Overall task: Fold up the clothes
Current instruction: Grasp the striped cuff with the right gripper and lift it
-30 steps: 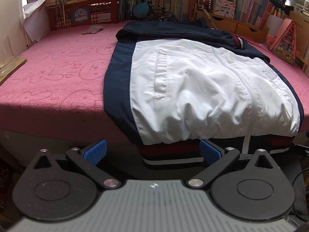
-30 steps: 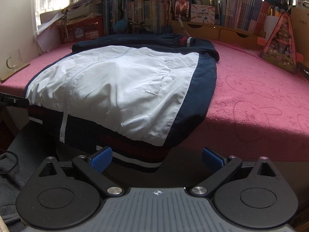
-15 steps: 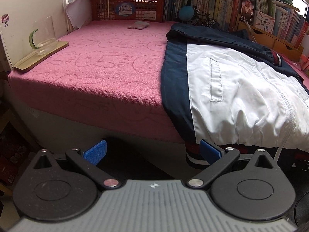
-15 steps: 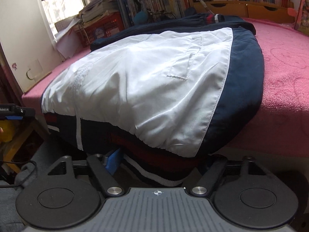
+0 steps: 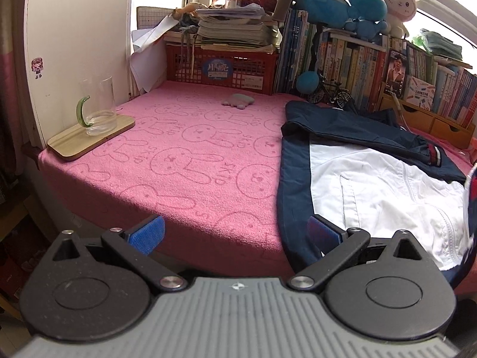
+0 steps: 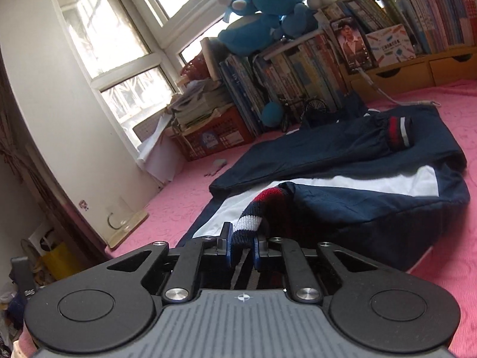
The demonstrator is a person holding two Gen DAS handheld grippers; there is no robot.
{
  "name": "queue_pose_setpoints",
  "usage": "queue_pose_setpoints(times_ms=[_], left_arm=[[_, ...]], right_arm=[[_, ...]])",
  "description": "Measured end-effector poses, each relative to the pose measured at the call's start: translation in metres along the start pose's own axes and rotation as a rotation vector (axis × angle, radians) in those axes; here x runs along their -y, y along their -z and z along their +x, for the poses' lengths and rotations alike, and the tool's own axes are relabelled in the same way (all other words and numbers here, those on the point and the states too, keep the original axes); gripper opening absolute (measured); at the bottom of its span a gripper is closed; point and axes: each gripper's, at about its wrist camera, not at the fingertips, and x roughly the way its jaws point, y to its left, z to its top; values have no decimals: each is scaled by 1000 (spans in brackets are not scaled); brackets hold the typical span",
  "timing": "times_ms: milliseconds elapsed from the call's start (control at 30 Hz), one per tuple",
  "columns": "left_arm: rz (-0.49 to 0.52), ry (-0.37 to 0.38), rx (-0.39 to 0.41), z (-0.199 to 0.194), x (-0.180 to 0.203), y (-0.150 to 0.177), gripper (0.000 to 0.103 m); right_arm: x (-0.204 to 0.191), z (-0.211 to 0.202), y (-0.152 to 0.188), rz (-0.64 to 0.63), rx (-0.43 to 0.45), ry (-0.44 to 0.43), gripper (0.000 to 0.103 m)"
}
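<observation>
With the right tool point(image 6: 242, 246) clamped on the navy-and-white jacket's point(image 6: 372, 197) striped ribbed hem point(image 6: 253, 219) and the left tool point(image 5: 235, 232) gaping empty (near corner ungripped), the fold could skew.

The right gripper point(image 6: 242, 246), wide open a second ago, has just been closing and now pinches the striped hem point(image 6: 253, 217) of the jacket point(image 6: 372, 208), lifted and folded toward 12 o'clock over the white front. The left gripper point(image 5: 235, 232) has swung toward 9 o'clock, off the hem, over the bed point(image 5: 193, 173).
</observation>
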Motion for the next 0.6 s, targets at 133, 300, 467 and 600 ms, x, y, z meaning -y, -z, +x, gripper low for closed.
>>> queue_pose_setpoints(times_ms=[133, 300, 467, 600], left_arm=[[20, 18, -2, 1, 0, -8, 103], [69, 104, 24, -4, 8, -20, 103], [272, 219, 48, 3, 45, -20, 103], [469, 325, 85, 11, 90, -9, 103]], right_arm=[[24, 75, -41, 67, -14, 101, 13], [70, 123, -74, 192, 20, 227, 13], [110, 136, -85, 303, 21, 261, 13], [117, 142, -82, 285, -4, 262, 14]])
